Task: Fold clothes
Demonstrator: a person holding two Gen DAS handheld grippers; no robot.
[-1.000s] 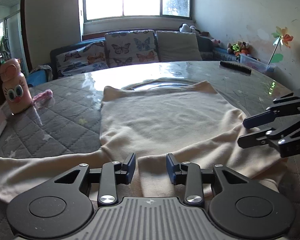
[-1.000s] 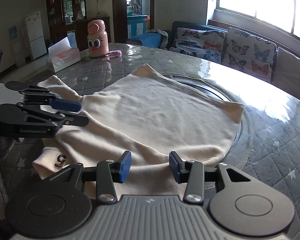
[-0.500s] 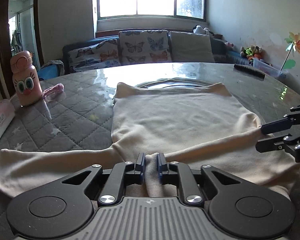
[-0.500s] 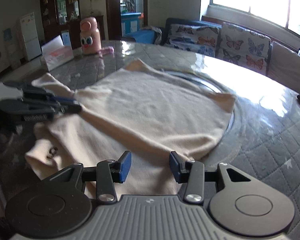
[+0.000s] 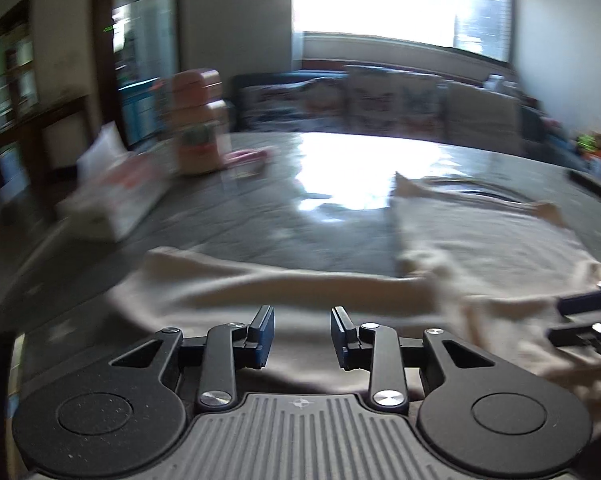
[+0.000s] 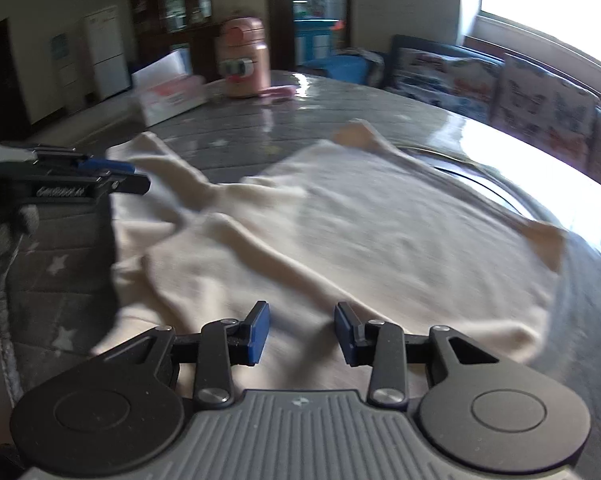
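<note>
The left hand-held gripper (image 5: 302, 334) is opening, pads apart over the cream garment (image 6: 340, 216) and grasping nothing. The right hand-held gripper (image 6: 300, 330) is closing above the garment's near edge, pads apart with no cloth pinched between them. The garment lies spread on the quilted surface (image 6: 260, 128) ahead of both grippers, one sleeve (image 5: 260, 280) extending leftward. Farther away stand a tissue box (image 6: 168, 94) and a pink bottle (image 6: 242, 62).

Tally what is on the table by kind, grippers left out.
Cream garment: 1
Pink bottle: 1
Tissue box: 1
Small pink item, too blurred to name: 1
Dark bar-shaped object at the far edge: 1
Total: 5
</note>
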